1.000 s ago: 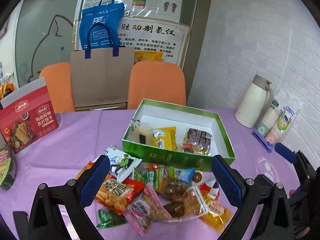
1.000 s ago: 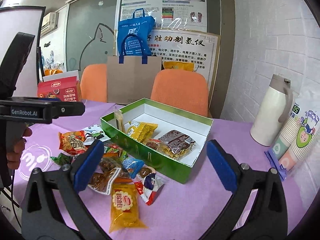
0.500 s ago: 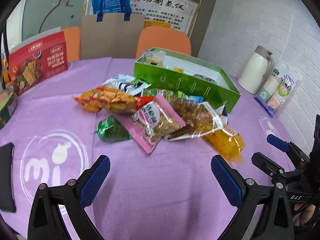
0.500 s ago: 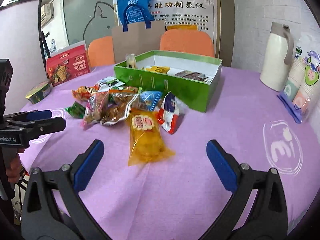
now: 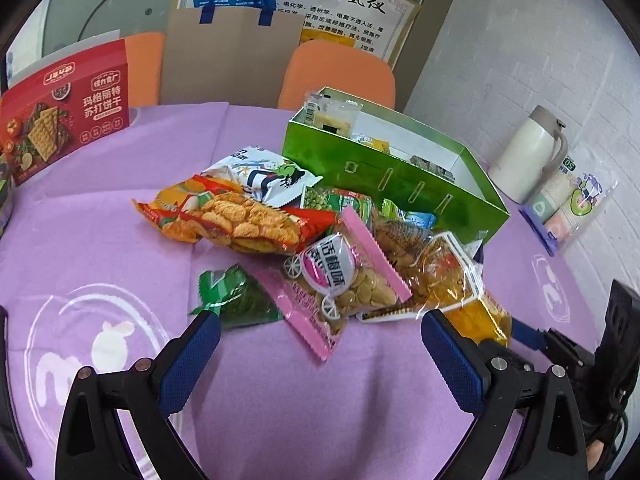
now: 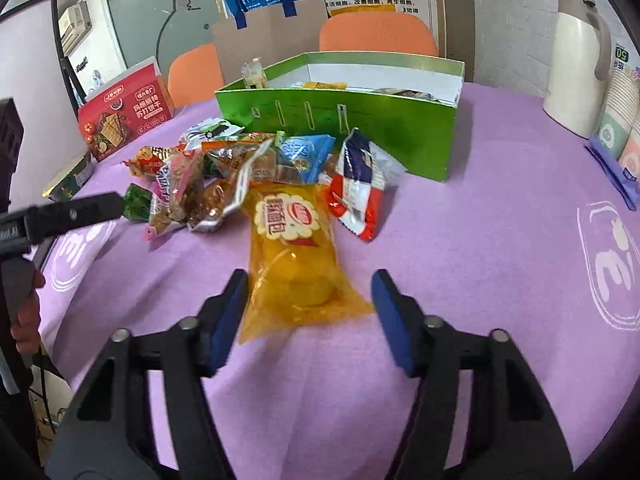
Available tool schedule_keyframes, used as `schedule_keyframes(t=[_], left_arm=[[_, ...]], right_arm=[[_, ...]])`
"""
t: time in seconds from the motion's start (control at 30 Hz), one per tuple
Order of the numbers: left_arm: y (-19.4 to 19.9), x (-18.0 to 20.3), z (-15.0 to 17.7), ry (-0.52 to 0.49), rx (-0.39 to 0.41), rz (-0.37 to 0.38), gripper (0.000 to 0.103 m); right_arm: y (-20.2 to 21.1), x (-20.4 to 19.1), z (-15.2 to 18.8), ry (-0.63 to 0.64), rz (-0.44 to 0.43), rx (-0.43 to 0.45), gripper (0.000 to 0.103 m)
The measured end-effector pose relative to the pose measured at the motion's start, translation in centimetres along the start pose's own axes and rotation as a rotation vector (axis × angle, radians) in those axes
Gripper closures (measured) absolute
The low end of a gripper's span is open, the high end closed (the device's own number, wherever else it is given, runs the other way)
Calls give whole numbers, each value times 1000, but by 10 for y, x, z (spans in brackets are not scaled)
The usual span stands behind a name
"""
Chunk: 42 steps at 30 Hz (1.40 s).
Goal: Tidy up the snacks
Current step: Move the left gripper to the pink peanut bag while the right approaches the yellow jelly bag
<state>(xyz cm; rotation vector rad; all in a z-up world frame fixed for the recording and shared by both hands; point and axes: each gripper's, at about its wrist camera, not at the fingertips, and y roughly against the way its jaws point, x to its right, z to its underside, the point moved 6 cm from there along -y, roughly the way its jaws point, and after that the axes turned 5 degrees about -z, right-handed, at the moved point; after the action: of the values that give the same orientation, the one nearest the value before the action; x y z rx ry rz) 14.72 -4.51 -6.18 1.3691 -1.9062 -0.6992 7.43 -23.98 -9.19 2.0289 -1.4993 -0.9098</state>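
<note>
A pile of snack packets lies on the purple tablecloth in front of the green box [image 5: 392, 178], which holds a few packets. In the left wrist view my left gripper [image 5: 320, 356] is open just short of the pink packet [image 5: 340, 280] and the small green packet [image 5: 236, 296]. An orange cracker bag [image 5: 232, 216] lies behind them. In the right wrist view my right gripper [image 6: 310, 314] is open, and its fingers straddle the near end of the yellow bread packet [image 6: 292, 256]. A red-and-white packet [image 6: 356, 188] leans beside the green box [image 6: 360, 120].
A cream thermos [image 6: 576, 64] and sleeved paper cups [image 6: 624, 120] stand at the right. A red cracker box [image 5: 64, 116] stands at the far left. Orange chairs [image 5: 336, 72] and a brown paper bag [image 5: 232, 56] are behind the table. The left gripper's body [image 6: 72, 212] reaches in from the left.
Both grippers have dropped low and come closer to the pile. The right gripper's fingers have narrowed and now sit either side of the yellow bread packet.
</note>
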Motion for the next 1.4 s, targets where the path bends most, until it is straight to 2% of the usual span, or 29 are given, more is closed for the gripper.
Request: schedule_keyframes(t=[0.17, 0.27, 0.33, 0.4, 0.47, 0.57, 0.77, 0.83, 0.87, 0.9, 1.03, 1.3, 1.37, 1.4], left_arm=[[-23, 1, -19, 64, -17, 7, 1], [-39, 5, -23, 42, -36, -1, 2], [-49, 7, -20, 7, -54, -10, 14], [-52, 7, -16, 17, -80, 35, 42], [-46, 6, -12, 15, -77, 48, 48], [-33, 7, 1, 3, -74, 42, 51], [0, 7, 40, 7, -76, 81, 49], [7, 6, 49, 22, -78, 78, 36], [8, 5, 50, 29, -78, 68, 24], [9, 4, 51, 32, -72, 47, 19], [1, 4, 53, 28, -88, 37, 19], [0, 5, 54, 11, -78, 37, 19], [-2, 5, 52, 4, -76, 30, 19], [-2, 6, 52, -5, -76, 25, 21]], right_arm=[[16, 4, 13, -31, -20, 3, 47], [24, 2, 21, -31, -30, 2, 47], [26, 2, 23, -32, -35, 0, 46], [28, 1, 24, -31, -35, 2, 46], [27, 0, 22, -28, -34, 4, 46], [26, -3, 21, -18, -34, 7, 46], [26, -7, 23, -5, -43, 6, 42], [25, -8, 23, 4, -46, 6, 38], [25, -9, 22, 11, -45, 9, 37], [25, -10, 21, 18, -42, 10, 34], [23, -15, 14, 50, -36, 14, 28], [12, -20, 8, 57, -48, 12, 27], [9, -19, 9, 45, -48, 5, 30], [8, -18, 9, 39, -50, 2, 38]])
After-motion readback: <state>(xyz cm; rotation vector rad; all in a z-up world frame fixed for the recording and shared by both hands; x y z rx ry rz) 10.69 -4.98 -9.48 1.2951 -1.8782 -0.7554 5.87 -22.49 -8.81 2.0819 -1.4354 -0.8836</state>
